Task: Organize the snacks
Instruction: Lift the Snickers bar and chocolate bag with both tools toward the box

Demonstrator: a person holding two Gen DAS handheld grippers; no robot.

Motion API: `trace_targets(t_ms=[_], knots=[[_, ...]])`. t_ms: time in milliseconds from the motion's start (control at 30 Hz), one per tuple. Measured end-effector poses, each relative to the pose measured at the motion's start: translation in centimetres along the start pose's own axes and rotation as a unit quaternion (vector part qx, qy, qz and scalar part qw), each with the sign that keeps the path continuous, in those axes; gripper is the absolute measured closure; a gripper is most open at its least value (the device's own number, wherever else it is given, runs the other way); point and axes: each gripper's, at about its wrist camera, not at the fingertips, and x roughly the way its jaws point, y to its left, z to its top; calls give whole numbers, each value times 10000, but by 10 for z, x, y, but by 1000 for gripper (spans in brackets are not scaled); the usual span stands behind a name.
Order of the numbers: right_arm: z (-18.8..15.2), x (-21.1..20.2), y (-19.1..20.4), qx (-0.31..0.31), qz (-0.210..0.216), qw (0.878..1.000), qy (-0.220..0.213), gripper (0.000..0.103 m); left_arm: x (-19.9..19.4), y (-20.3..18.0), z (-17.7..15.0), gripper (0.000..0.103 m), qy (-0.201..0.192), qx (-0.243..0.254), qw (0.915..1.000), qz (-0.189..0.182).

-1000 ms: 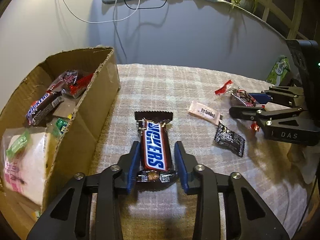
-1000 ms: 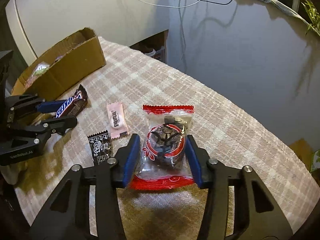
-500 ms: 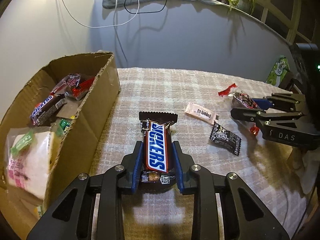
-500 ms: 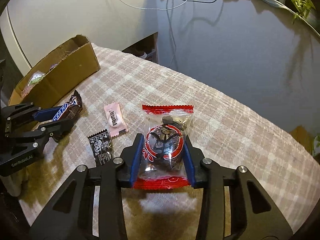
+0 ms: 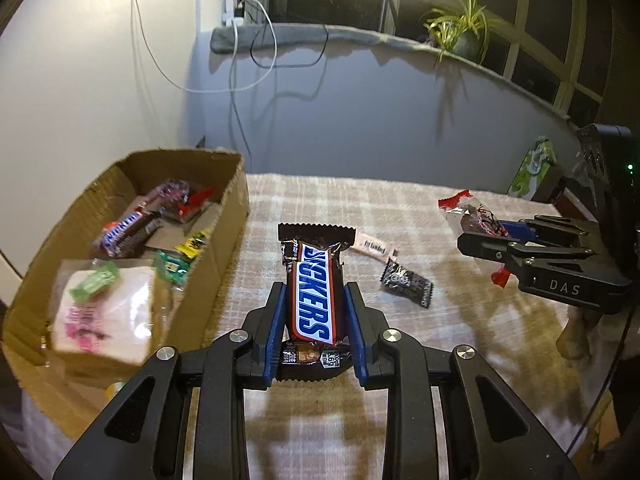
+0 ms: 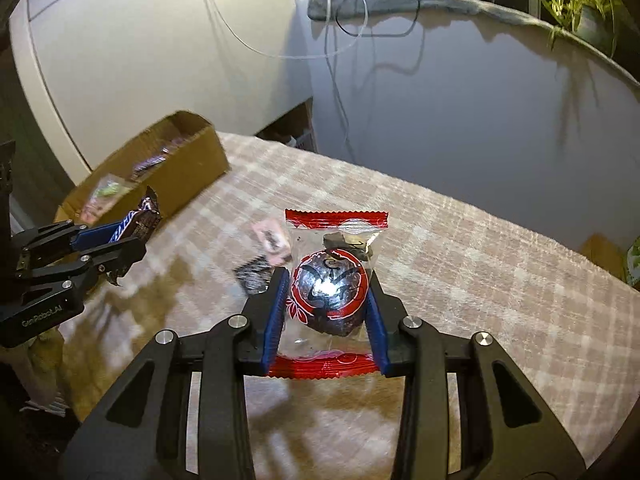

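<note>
My left gripper (image 5: 314, 304) is shut on a Snickers bar (image 5: 314, 292) and holds it above the plaid cloth, right of the cardboard box (image 5: 224, 248). It also shows in the right wrist view (image 6: 120, 240) with the bar (image 6: 140, 218). My right gripper (image 6: 326, 296) is shut on a clear red-edged packet with a dark round snack (image 6: 330, 284), lifted off the cloth. That gripper shows in the left wrist view (image 5: 484, 236) with the packet (image 5: 468, 216). The box (image 6: 188, 168) holds several snacks.
A pink packet (image 5: 372, 248) and a small black packet (image 5: 406, 282) lie on the cloth between the grippers; both show blurred in the right wrist view (image 6: 272, 240) (image 6: 254, 274). A green box (image 5: 534, 168) stands at the far right edge. A wall is behind the table.
Both grippers closed on their snacks and lifted them off the cloth. The views now sit higher, and the right view has swung slightly.
</note>
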Motion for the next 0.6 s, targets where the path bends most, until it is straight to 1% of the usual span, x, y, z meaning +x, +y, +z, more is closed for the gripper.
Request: trace_targets(t_ms=[267,467,600], knots=[[14,-27,35,-148,149,9992,-337,65,-30,10,3,76,-290,-46,9996,-39],[33,-32,65,-299,307,9978,-512,65,-44,27,7,76,-438,-114,9990,19],[46,-27,82,-384,392,9968,-582,65,-53,45,11,76,-547,-188,9983,96]])
